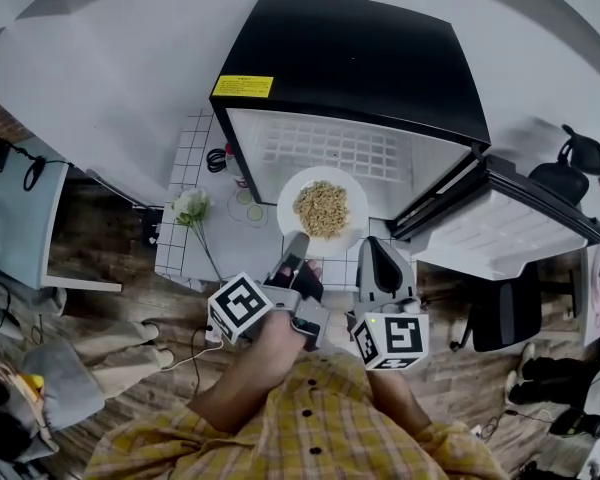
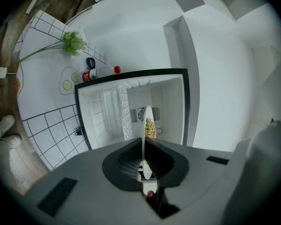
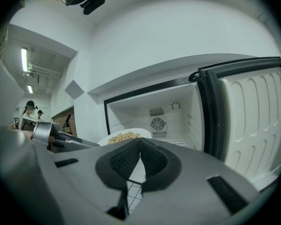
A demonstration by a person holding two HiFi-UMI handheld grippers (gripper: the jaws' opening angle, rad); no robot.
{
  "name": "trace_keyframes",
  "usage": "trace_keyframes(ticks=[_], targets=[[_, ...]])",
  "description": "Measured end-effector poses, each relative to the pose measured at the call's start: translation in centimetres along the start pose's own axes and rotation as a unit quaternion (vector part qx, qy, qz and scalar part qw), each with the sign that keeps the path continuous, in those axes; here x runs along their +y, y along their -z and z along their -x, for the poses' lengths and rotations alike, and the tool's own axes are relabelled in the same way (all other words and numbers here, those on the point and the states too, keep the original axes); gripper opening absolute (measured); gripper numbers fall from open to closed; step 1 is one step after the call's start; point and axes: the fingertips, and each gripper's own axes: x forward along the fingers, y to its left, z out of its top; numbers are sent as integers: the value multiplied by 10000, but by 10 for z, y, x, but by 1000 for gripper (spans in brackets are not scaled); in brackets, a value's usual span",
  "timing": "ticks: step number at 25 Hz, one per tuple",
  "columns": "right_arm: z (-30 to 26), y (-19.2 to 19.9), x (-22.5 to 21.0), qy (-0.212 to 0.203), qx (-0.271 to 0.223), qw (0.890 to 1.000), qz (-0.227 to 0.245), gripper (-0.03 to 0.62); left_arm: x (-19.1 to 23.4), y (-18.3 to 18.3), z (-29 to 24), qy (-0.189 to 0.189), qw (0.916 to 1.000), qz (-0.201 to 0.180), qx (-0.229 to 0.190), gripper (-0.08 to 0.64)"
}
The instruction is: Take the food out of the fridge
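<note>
L gripper (image 1: pixel 294 249) fingers grip near rim of round white food plate (image 1: pixel 323 211), which extends toward black fridge (image 1: pixel 360 58); R gripper (image 1: pixel 380 260) closed, empty.

I see a white surface (image 1: pixel 180 253) marked with a tile grid, wooden floor (image 1: pixel 110 313) around its near edge. The open black fridge (image 1: pixel 350 68) stands on it. Just beside the fridge's left front corner sit a red-capped bottle (image 2: pixel 100 72) and a small black loop (image 2: pixel 90 63). A pale flower (image 1: pixel 191 206) lies nearer me.
</note>
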Motion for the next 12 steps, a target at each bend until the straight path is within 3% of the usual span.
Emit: trace_keyframes(ticks=[12], targets=[[8,3,20,-169,47,9998,9,8,-3,-2,18,106,9998,-69,-130,15]])
